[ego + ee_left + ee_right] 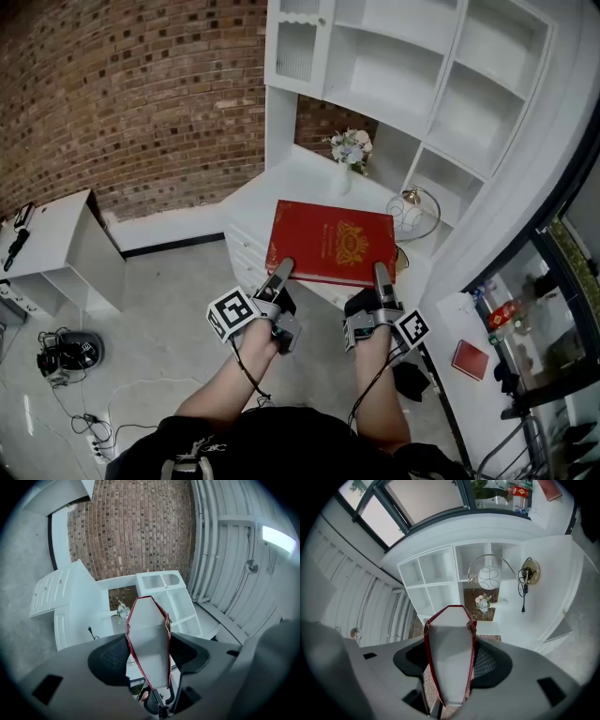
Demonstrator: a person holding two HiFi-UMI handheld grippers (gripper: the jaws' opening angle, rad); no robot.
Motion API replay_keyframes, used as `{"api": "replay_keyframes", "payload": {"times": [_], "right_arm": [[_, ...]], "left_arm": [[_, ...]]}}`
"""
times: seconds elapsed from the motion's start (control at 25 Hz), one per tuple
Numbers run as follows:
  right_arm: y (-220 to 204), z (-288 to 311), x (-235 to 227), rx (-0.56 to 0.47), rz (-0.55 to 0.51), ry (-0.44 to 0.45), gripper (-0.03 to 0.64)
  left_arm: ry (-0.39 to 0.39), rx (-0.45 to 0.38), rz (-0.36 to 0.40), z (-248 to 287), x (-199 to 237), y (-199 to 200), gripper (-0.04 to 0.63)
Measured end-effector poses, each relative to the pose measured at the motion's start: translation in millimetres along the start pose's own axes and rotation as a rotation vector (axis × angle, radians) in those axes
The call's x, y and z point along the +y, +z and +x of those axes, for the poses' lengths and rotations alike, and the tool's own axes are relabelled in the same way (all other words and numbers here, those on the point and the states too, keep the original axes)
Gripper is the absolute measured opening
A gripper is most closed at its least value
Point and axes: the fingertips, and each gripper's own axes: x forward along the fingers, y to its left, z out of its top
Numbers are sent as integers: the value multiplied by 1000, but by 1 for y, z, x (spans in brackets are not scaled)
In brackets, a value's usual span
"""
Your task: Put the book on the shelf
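Observation:
A thick red book (333, 242) with gold ornament on its cover is held flat in the air in front of the white shelf unit (412, 84). My left gripper (283, 269) is shut on the book's near left edge, my right gripper (382, 275) on its near right edge. In the left gripper view the book's white page edge (149, 639) fills the gap between the dark pads. The right gripper view shows the same page edge (450, 658) clamped between its pads. Beyond the book lie the shelf's open compartments (436, 578).
On the white desk top (281, 183) under the shelves stand a flower vase (349, 150) and a globe lamp with an arc stand (410, 211). A brick wall (122, 94) is behind. A low white cabinet (66, 248) and cables (75, 375) are at the left on the floor.

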Motion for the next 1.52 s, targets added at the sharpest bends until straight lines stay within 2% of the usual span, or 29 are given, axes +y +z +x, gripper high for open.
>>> {"api": "replay_keyframes", "payload": {"times": [0.16,0.36,0.72,0.84,0.92,1.24,1.52], "right_arm": [[-7,8,0,3,-3,1,256],[-19,23,-6,1,-3,5,258],[-66,48,-14,6,-19,8,258],[-69,53,-27,2,-14,-31,258],[-69,62,-28,6,-19,-11,258],[-47,125,-49,9,-34,5,258],[-9,213,-62,25,-33,29,258]], "left_arm": [[29,-3,-1,-1,6,10,267],[29,3,-4,-1,14,27,267],[18,-1,-3,-15,30,77,267],[30,-1,-6,-12,40,84,268],[33,6,-11,-6,46,87,268],[34,11,-11,52,72,109,270],[16,-24,9,139,86,140,270]]}}
